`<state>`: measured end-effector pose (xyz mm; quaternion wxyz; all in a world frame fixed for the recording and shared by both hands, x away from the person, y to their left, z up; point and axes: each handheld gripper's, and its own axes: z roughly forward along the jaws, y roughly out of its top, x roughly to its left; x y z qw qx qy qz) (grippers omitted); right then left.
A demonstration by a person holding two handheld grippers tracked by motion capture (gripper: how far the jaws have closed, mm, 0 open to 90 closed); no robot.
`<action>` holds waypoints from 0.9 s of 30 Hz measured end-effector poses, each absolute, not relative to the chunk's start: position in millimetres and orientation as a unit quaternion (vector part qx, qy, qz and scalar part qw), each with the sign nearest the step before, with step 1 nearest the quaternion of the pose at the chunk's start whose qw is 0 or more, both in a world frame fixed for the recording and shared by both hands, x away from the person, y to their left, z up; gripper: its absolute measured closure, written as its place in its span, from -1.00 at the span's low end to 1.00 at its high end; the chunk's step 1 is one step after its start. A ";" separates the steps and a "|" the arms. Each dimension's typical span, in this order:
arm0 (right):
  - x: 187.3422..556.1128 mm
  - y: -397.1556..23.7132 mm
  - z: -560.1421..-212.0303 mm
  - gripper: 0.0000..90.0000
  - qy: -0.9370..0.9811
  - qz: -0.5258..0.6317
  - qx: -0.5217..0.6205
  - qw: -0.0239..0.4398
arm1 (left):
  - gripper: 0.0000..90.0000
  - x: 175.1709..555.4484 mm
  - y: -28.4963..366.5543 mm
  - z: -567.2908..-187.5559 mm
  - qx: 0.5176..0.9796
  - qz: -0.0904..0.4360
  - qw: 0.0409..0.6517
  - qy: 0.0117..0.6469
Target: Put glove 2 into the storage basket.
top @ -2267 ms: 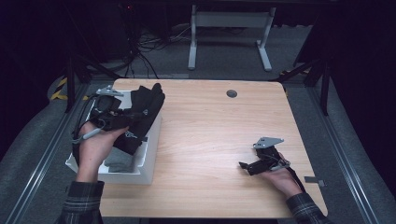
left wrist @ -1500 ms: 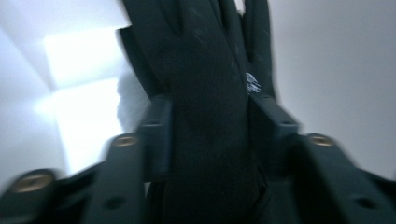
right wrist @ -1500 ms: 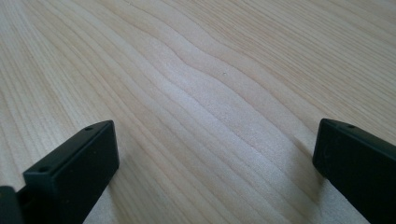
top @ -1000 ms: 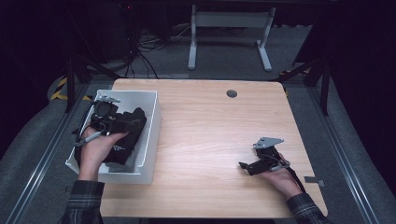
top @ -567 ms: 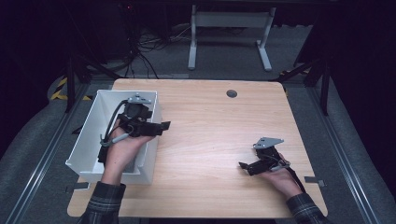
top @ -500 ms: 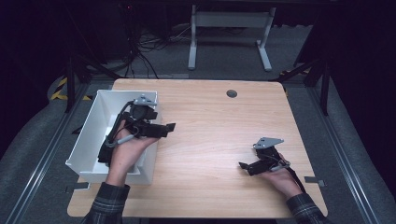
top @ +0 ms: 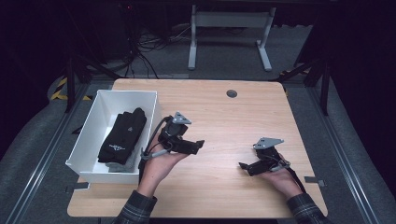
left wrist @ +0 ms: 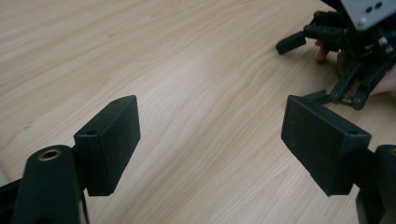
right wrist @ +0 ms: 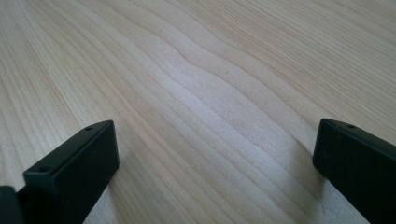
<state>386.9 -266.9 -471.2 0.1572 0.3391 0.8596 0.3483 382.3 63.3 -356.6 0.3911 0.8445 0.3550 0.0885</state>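
On the table (top: pixel 219 116), two grippers, left (top: pixel 198 145) and right (top: pixel 243 166), gape empty beside one bin (top: pixel 91 170) of black cloth (top: pixel 122 135).

Light wooden table (top: pixel 219 116) with rounded corners and a dark round grommet (top: pixel 231 93) near the far edge; white bin (top: pixel 103 103) resting at the left side, overhanging it.

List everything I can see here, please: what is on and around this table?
Light wooden table: one, centre.
White rectangular plastic bin: one, table's left edge.
Folded black fabric items: a stack, count unclear, inside the bin.
Dark round grommet: one, table's far side.
Grey metal stand: one, floor behind the table.
Left gripper: black, open, empty, over the table beside the bin.
Right gripper: black, open, empty, table's right.
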 end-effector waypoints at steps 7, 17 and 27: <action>386.6 -266.9 -471.2 -0.99 0.860 0.348 0.339 0.158 | -0.57 376.3 41.6 -393.2 0.865 0.079 0.369 0.331; 386.6 -266.9 -471.2 -0.99 0.860 0.348 0.339 0.158 | -0.67 371.4 25.6 -442.0 0.894 0.066 0.331 0.295; 386.5 -266.8 -471.2 -0.99 0.860 0.348 0.338 0.158 | -0.68 371.4 23.0 -459.0 0.901 0.074 0.312 0.294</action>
